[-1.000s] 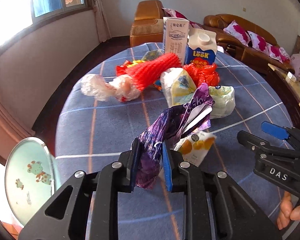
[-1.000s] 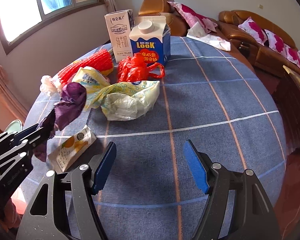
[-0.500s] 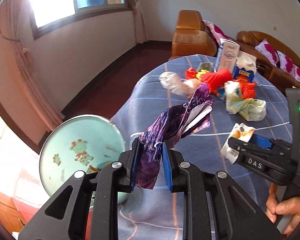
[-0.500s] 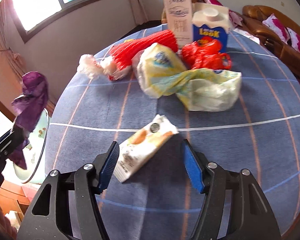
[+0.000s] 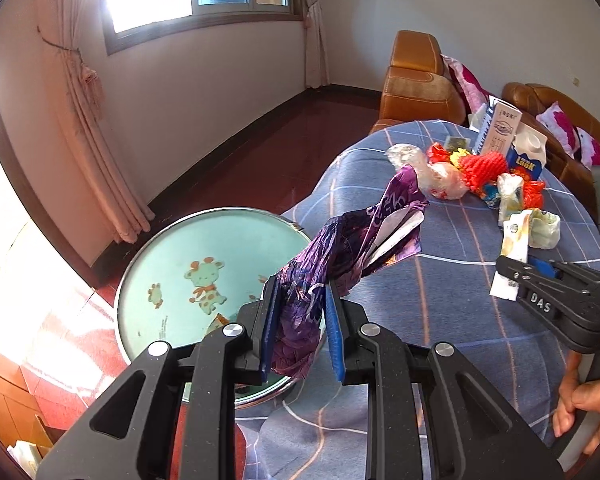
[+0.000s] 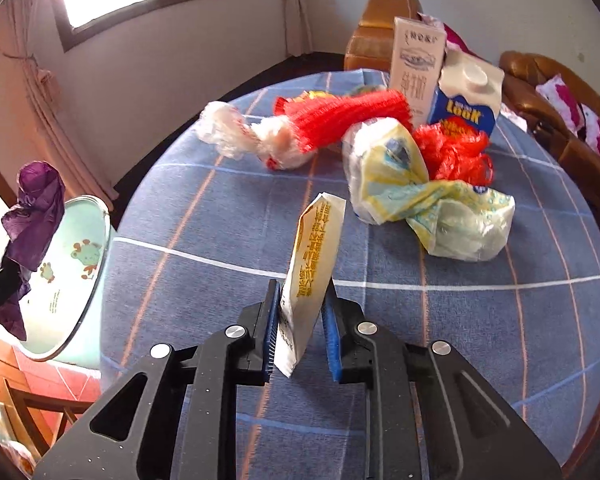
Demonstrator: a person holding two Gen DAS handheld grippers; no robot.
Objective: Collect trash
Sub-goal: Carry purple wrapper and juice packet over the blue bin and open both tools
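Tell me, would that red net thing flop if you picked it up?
Probably yes. The red net sleeve looks like soft foam mesh, sagging across the other trash, so it should bend and weigh little. Its tube shape might roll slightly if pushed.

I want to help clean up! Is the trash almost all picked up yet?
Not yet. The left gripper holds a purple wrapper near the green basin, and the right gripper has just closed on a white snack packet. The cartons, red netting and bags wait on the table.
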